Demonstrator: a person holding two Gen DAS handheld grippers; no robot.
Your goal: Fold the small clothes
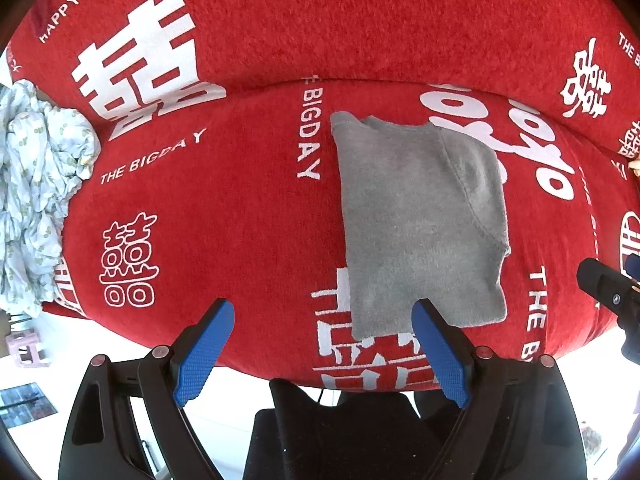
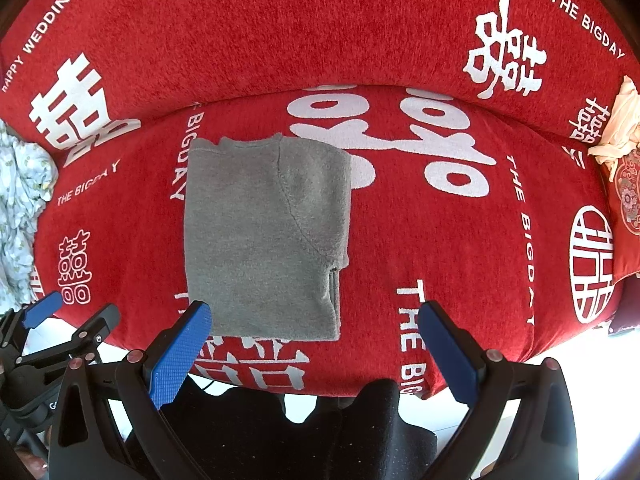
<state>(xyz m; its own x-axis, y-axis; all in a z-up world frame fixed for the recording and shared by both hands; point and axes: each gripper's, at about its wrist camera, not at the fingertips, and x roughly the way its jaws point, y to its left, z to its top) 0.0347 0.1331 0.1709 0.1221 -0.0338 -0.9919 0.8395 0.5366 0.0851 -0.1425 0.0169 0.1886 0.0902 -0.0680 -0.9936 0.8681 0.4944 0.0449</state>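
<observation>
A small grey garment (image 1: 420, 224) lies folded into a tall rectangle on the red sofa seat (image 1: 224, 224), one sleeve side folded over its right part. It also shows in the right wrist view (image 2: 260, 240). My left gripper (image 1: 324, 352) is open and empty, just in front of the garment's near edge, its right finger at the lower left corner. My right gripper (image 2: 316, 356) is open and empty, near the garment's near edge, its left finger at the lower left corner. The left gripper also shows at the left edge of the right wrist view (image 2: 60, 328).
The sofa cover is red with white characters and lettering. A crumpled pale floral cloth (image 1: 36, 196) lies at the left end of the seat. A cream cloth (image 2: 620, 124) and a patterned red cushion (image 2: 628, 196) lie at the right end. White floor shows below the seat edge.
</observation>
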